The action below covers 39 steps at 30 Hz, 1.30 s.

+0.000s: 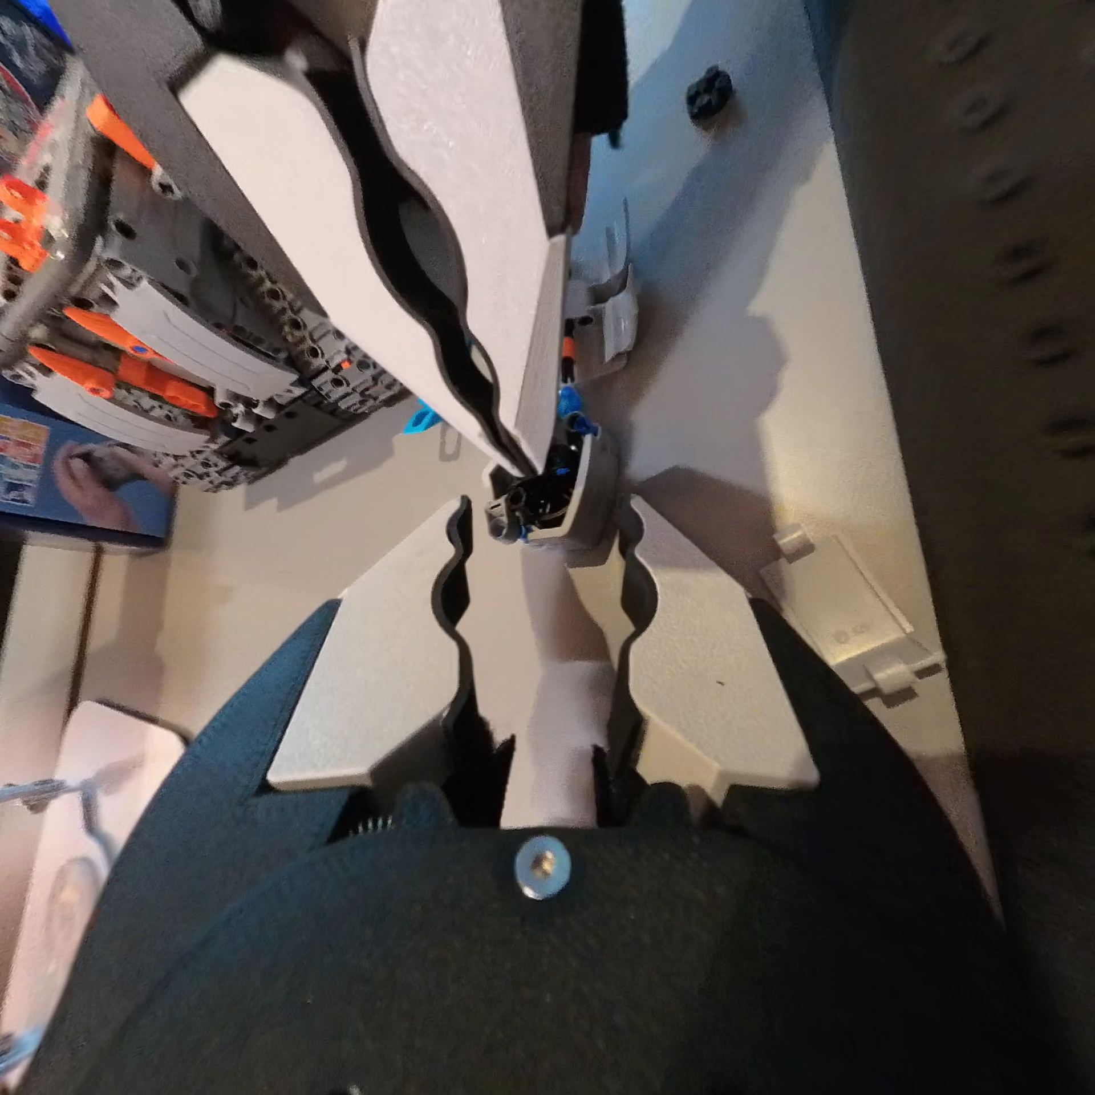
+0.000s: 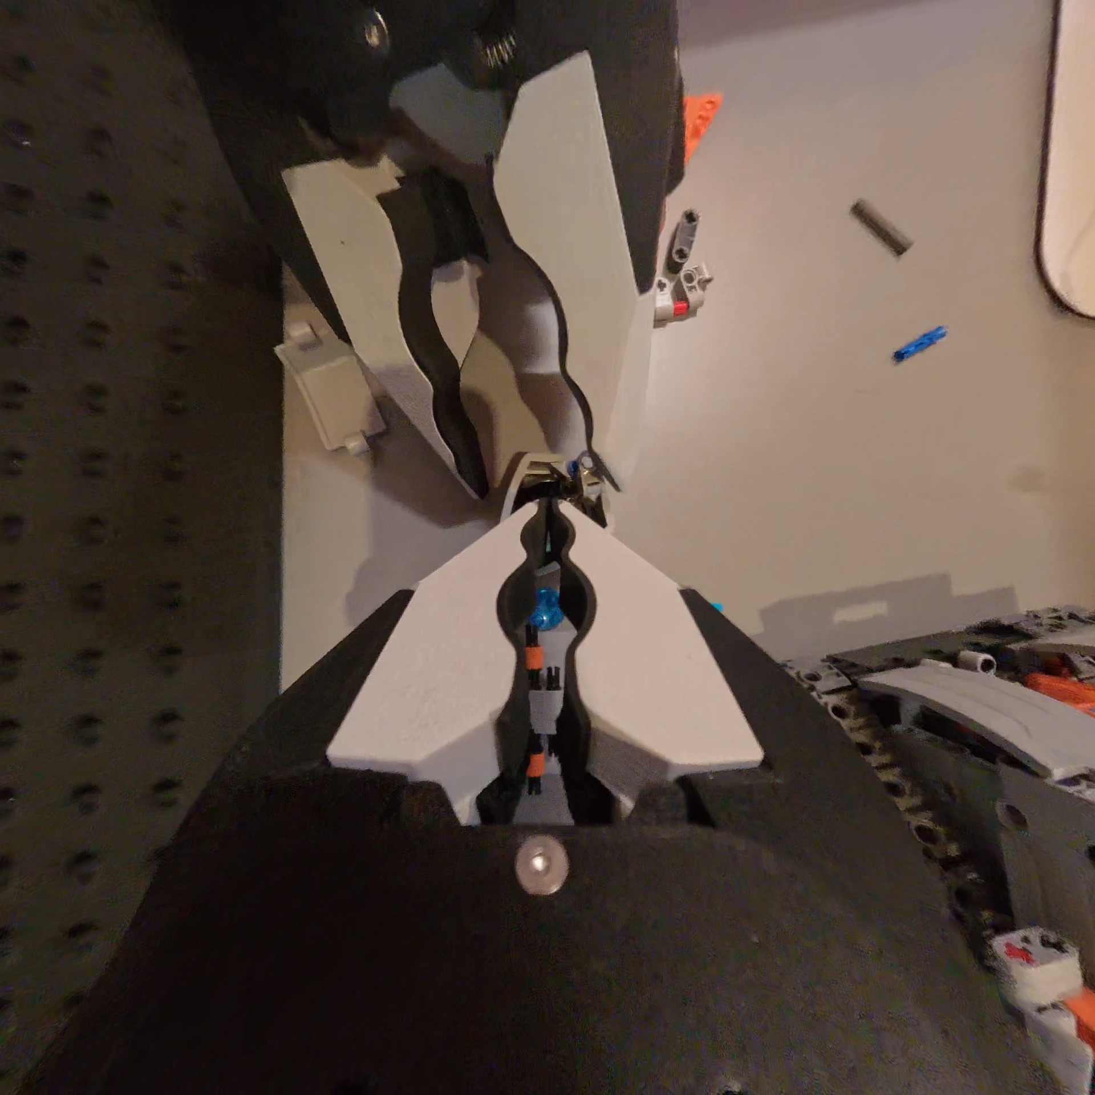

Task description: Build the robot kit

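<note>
A small brick assembly (image 1: pixel 536 503) of grey, black, blue and orange parts hangs just above the pale table. My right gripper (image 2: pixel 548 509) is shut on the assembly (image 2: pixel 545 669), which runs back between its fingers. In the left wrist view the right gripper (image 1: pixel 524 465) comes in from the top. My left gripper (image 1: pixel 548 509) is open, its jaws standing on either side of the assembly's free end. Its right fingertip (image 1: pixel 631 524) lies close against the grey curved shell; I cannot tell if it touches. In the right wrist view the left gripper (image 2: pixel 536 474) reaches in from above.
A large grey and orange brick model (image 1: pixel 178 355) (image 2: pixel 977 711) stands close by. A grey panel piece (image 1: pixel 841 628) (image 2: pixel 338 391) lies by a dark perforated surface (image 1: pixel 977 296) (image 2: pixel 118 474). A blue pin (image 2: pixel 918 343), a dark axle (image 2: pixel 880 228) and a grey connector (image 2: pixel 681 284) lie loose. My two grippers' fingertips are within a few centimetres of each other. Between my left fingertips and the grey connector (image 2: pixel 681 284) there is roughly 10 centimeters.
</note>
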Available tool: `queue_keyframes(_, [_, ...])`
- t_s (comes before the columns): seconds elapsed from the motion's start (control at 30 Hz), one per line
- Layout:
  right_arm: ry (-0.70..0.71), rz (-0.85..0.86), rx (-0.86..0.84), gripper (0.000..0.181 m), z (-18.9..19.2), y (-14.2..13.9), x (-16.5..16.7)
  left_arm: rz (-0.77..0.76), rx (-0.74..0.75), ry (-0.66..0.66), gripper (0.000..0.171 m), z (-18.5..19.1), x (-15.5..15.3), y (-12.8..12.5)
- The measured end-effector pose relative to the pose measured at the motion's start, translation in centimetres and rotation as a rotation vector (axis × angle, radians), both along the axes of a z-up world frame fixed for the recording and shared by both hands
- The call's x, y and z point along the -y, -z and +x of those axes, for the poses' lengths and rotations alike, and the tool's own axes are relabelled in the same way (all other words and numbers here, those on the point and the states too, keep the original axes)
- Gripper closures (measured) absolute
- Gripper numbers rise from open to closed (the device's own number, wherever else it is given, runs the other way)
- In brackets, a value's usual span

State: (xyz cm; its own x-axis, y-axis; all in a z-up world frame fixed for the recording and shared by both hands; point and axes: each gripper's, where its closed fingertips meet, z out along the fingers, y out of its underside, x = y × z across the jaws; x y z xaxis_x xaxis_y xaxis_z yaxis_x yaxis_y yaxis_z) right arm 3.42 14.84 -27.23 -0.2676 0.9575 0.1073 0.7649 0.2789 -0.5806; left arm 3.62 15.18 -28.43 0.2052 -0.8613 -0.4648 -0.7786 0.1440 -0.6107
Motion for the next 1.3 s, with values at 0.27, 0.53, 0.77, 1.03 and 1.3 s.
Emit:
queue_keyframes(0.27, [0.042, 0.029, 0.055, 0.181, 0.2, 0.1, -1.0, -0.249, 0.101, 0.01, 0.127, 0.9, -0.2, 1.4])
queue_keyframes(0.53, [0.0, 0.031, 0.082, 0.181, 0.1, -0.6, -0.1, -0.275, 0.119, 0.012, 0.131, 1.0, -0.1, 1.5])
queue_keyframes(0.77, [-0.008, 0.039, 0.145, 0.181, 0.5, 0.0, 0.0, -0.28, 0.12, 0.014, 0.132, 1.1, -0.1, 1.5])
queue_keyframes(1.03, [-0.029, 0.049, 0.203, 0.181, 0.6, 0.2, 0.2, -0.282, 0.122, 0.015, 0.132, 1.1, -0.1, 1.5])
queue_keyframes(1.3, [-0.017, 0.042, 0.217, 0.181, 0.6, 0.2, -0.3, -0.288, 0.125, 0.018, 0.132, 1.1, -0.2, 1.5])
